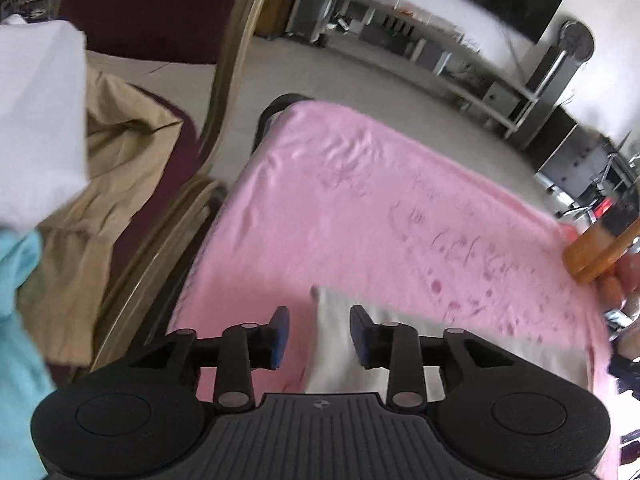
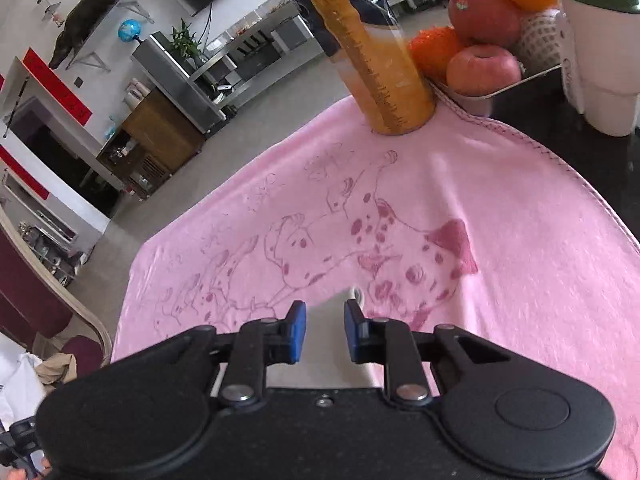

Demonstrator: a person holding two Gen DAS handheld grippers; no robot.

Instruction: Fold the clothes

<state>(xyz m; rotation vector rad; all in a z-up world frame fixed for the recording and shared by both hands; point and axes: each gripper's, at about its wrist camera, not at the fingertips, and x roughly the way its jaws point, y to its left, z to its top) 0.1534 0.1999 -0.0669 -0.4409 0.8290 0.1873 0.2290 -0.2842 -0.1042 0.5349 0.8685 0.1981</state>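
Note:
A pink cloth (image 1: 360, 220) printed with spotted dogs (image 2: 500, 220) lies spread flat over the table. On its near part lies a white garment (image 1: 340, 360), whose pointed corner reaches up between the blue pads. My left gripper (image 1: 320, 332) hovers over that corner with its jaws apart and the pads clear of the fabric. In the right wrist view the same white garment (image 2: 326, 372) fills the narrower gap of my right gripper (image 2: 325, 330). I see no pinch there. Most of the garment is hidden under both gripper bodies.
A dark red chair (image 1: 160, 8) stands to the left with tan (image 1: 120, 168), white (image 1: 40, 120) and turquoise (image 1: 20, 300) clothes piled on it. At the pink cloth's far edge stand an orange cylinder (image 2: 380, 60), a fruit tray (image 2: 484, 68) and a white cup (image 2: 600, 80).

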